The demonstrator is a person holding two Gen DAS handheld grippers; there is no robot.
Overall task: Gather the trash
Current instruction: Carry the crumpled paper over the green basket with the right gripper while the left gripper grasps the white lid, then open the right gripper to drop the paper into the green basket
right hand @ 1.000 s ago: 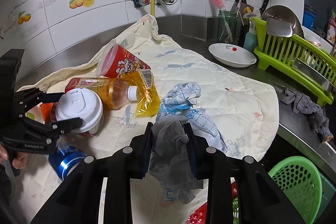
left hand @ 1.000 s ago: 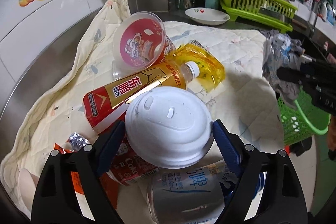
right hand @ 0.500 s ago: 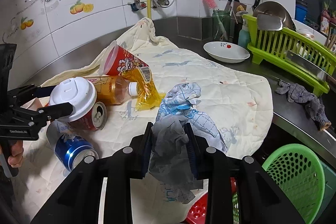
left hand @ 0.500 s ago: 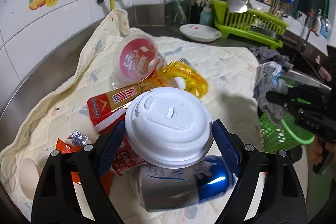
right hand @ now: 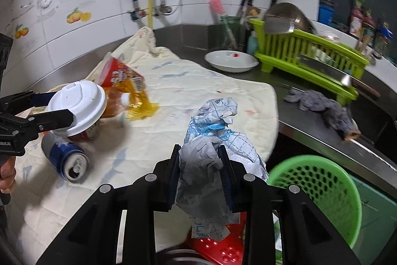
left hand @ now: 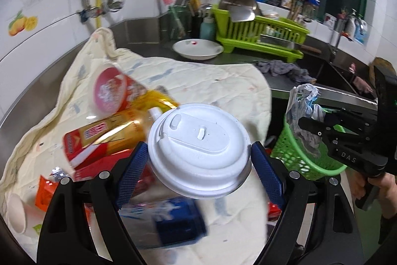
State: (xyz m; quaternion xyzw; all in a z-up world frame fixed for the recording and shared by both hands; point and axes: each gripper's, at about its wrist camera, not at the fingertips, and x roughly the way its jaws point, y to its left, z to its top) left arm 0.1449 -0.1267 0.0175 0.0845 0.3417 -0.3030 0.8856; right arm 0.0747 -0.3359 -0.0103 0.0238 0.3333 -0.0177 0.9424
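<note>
My left gripper (left hand: 198,160) is shut on a paper cup with a white lid (left hand: 198,148) and holds it above the cream cloth (left hand: 198,81); the cup also shows in the right wrist view (right hand: 77,106). My right gripper (right hand: 201,173) is shut on a crumpled grey-blue wrapper (right hand: 211,140), held over the counter's front edge beside the green basket (right hand: 315,188). The wrapper (left hand: 302,113) hangs over the basket (left hand: 297,160) in the left wrist view. On the cloth lie a blue can (right hand: 64,158), a gold drink bottle (left hand: 106,138), a red noodle cup (left hand: 111,91) and a yellow wrapper (right hand: 139,101).
A white bowl (right hand: 230,61) and a green dish rack (right hand: 310,51) stand at the back right. A grey rag (right hand: 322,106) lies on the steel counter. Something red (right hand: 215,250) sits below the counter edge. Small wrappers and a paper cup (left hand: 17,212) lie at the cloth's left.
My left gripper has lifted the lidded cup and carried it right, toward the basket. My right gripper has moved right with the wrapper, closer to the green basket.
</note>
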